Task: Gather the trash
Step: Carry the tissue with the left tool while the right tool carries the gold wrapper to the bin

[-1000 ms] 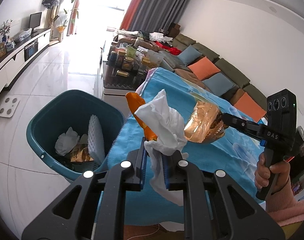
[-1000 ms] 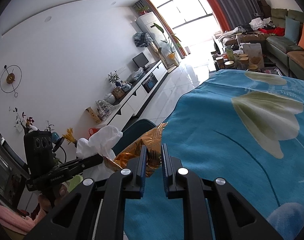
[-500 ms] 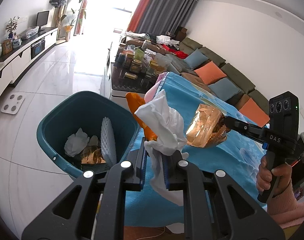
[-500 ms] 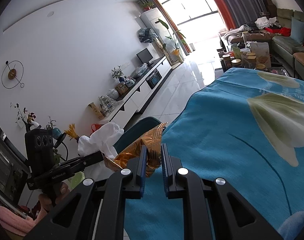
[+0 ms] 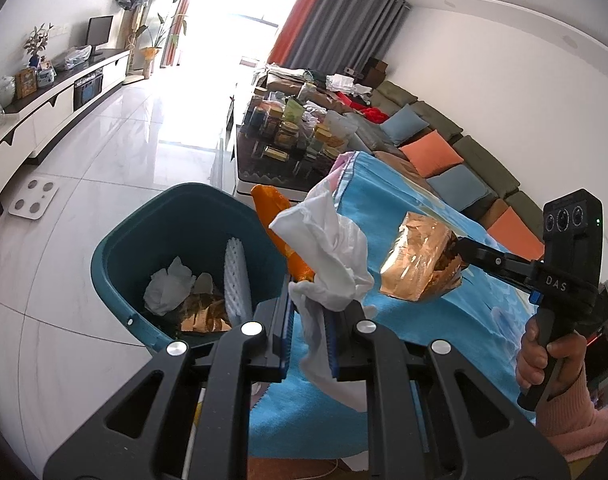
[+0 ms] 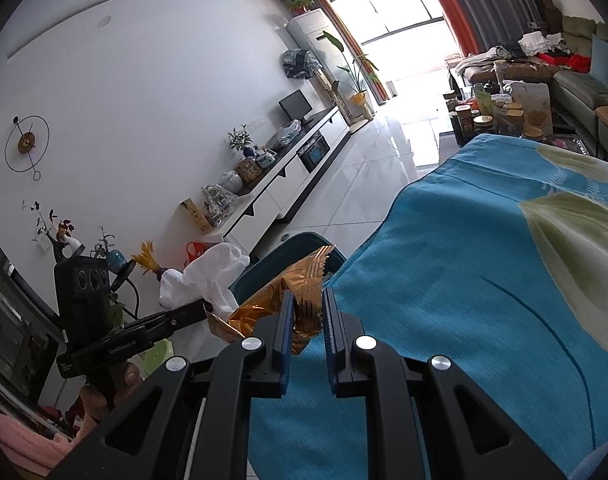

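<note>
My left gripper [image 5: 310, 312] is shut on a crumpled white tissue [image 5: 328, 248], with an orange wrapper [image 5: 281, 236] caught beside it, held above the table's left edge. The teal trash bin [image 5: 143, 248] stands on the floor just left of it, holding tissues, a gold wrapper and a white foam piece. My right gripper [image 6: 308, 312] is shut on a shiny gold snack wrapper [image 6: 291, 292], held over the blue tablecloth [image 6: 464, 280] near the bin [image 6: 287, 252]. That gold wrapper [image 5: 420, 264] and right gripper also show in the left wrist view [image 5: 464, 252].
A glass coffee table [image 5: 287, 148] with several jars stands beyond the bin. A sofa [image 5: 456, 156] with orange and blue cushions lines the right wall. A white TV cabinet [image 5: 51, 108] runs along the left wall. A white scale [image 5: 33, 200] lies on the floor.
Both grippers have moved left toward the bin, each still holding its trash. The bin now lies closer and more central in the left wrist view.
</note>
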Motion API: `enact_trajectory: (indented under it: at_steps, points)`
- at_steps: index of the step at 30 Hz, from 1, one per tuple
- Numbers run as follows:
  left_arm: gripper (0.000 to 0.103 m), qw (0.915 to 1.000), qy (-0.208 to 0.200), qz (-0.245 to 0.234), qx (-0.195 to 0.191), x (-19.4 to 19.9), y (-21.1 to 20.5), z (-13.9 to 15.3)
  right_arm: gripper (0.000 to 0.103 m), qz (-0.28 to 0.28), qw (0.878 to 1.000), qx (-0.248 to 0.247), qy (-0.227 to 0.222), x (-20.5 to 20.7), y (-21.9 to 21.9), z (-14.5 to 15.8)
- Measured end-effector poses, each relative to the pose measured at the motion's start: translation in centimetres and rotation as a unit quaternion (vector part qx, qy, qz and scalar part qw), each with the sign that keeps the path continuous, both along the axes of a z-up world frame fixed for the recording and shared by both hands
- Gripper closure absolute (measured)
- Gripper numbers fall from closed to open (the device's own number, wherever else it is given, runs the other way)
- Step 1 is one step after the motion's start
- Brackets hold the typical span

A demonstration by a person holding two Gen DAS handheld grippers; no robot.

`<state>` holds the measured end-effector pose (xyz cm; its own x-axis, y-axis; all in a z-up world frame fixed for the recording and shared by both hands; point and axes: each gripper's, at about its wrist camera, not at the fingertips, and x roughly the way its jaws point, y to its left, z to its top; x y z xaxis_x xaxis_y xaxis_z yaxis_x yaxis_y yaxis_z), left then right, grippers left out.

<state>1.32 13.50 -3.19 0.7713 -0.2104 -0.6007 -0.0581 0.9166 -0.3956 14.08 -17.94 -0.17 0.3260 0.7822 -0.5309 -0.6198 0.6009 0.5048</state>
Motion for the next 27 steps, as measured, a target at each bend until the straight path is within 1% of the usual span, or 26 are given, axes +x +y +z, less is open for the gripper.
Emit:
enact_trajectory:
  at_steps: [27]
  points:
    - [0.089,0.9996,0.011,0.028,-0.002,0.9,2.1,-0.6,0.090,0.022,1.000,-0.011,0.006,0.6,2.4,0.2]
